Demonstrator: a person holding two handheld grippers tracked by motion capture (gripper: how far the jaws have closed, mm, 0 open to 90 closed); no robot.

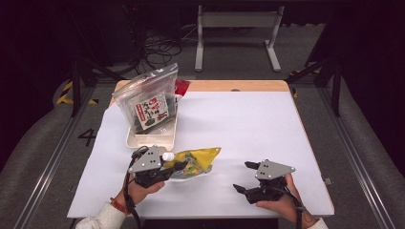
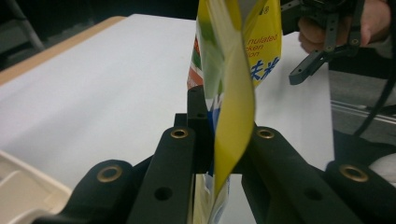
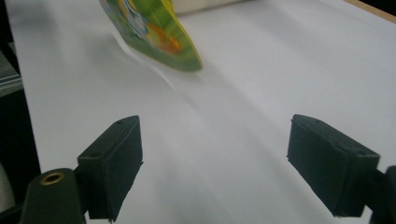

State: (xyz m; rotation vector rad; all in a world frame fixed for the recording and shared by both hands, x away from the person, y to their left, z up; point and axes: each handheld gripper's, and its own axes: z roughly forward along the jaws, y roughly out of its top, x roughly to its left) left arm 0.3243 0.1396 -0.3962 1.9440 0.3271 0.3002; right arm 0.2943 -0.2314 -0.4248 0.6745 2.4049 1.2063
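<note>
The yellow pouch [image 1: 195, 161] lies near the front of the white worktop [image 1: 248, 124], a little left of its middle, and its long axis runs almost across the worktop, from left to right. Its white cap [image 1: 167, 156] points to the left, and its flat sealed end points to the right and slightly away from the person. The left tool [image 1: 177, 165] grips the pouch at the cap end; in the left gripper view the two black jaws stand close together with the yellow foil [image 2: 231, 116] pressed between them. The right tool [image 1: 242, 176] stands well apart from the pouch, to its right, and its jaws are wide with nothing between them; in the right gripper view the pads [image 3: 116, 158] frame bare worktop. Behind the pouch sits a cream tray [image 1: 152, 139], and a clear bag of dark snacks [image 1: 150, 102] leans in it.
</note>
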